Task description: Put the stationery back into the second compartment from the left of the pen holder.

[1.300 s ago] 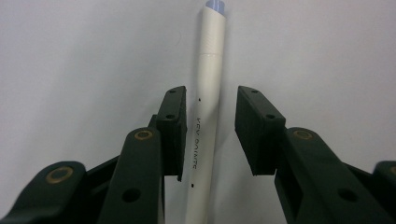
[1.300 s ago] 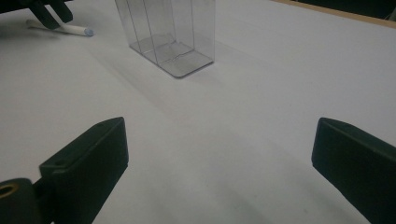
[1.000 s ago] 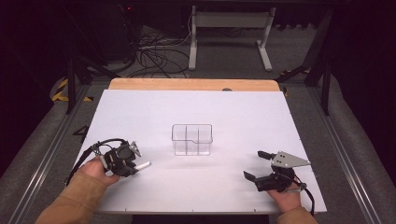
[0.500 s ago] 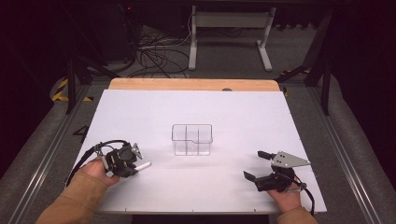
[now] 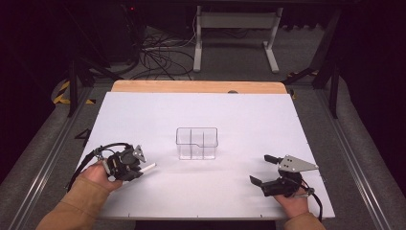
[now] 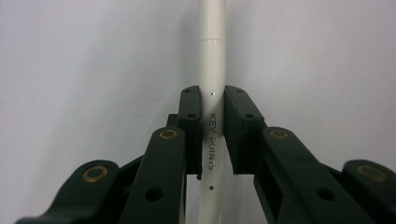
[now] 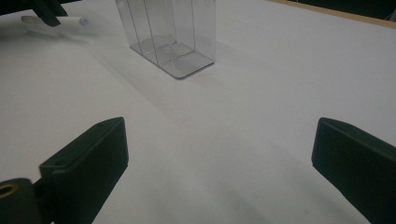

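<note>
Rt gripper [image 7: 219,154] jaws wide apart at bottom corners, nothing btwn. Clear divided container [image 7: 169,35] upright at top centre on white table [image 7: 261,93]. White pen [image 7: 58,21] upper left, pinched by other gripper's dark jaws [image 7: 46,10].

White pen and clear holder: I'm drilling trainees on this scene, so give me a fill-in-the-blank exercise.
The left hand-held gripper is shut on a white ____.
The right hand-held gripper has its jaws ____.
The clear holder on the white table holds ____ pens.
Letters on the pen read KEY ____.

Missing words: pen; open; no; POINTS
</note>
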The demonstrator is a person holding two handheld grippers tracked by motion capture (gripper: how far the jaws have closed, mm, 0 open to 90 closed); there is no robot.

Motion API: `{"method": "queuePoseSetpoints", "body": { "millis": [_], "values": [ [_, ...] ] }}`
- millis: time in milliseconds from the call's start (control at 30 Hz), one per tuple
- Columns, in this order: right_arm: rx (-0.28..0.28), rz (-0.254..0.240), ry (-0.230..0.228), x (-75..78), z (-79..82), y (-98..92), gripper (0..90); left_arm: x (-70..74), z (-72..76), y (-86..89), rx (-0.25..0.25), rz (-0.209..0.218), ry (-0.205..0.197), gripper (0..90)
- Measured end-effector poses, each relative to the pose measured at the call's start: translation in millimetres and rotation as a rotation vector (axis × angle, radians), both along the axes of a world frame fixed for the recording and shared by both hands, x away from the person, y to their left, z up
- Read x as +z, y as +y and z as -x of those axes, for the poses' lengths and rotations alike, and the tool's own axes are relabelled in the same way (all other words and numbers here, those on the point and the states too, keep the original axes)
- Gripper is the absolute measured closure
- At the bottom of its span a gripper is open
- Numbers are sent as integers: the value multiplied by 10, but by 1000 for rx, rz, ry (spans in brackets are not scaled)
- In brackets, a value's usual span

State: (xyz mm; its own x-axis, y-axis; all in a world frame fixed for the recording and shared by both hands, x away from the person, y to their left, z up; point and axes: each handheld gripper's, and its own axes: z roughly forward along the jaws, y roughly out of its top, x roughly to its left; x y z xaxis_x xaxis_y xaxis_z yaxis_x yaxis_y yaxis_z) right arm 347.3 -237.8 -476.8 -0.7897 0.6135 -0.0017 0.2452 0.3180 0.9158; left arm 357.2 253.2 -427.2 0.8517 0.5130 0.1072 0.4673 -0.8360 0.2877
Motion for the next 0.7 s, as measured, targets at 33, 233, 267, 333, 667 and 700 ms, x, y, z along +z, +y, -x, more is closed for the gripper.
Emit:
{"method": "queuePoseSetpoints", "body": {
  "millis": [33,233,267,333,667,700],
  "values": [
    [-1,0,0,0,0,0,40,24,6,2,1,5,-6,783],
    [-2,0,0,0,0,0,41,136,30,17,-1,47,-29,783],
    [-2,0,0,0,0,0,40,149,30,21,-4,48,-36,783],
    [-3,-1,1,0,0,0,41,171,36,24,0,56,-37,783],
    [-2,0,0,-1,0,0,41,318,63,47,0,128,-100,783],
    [-2,1,0,-1,0,1,41,334,73,44,-1,140,-114,783]
  ]
}}
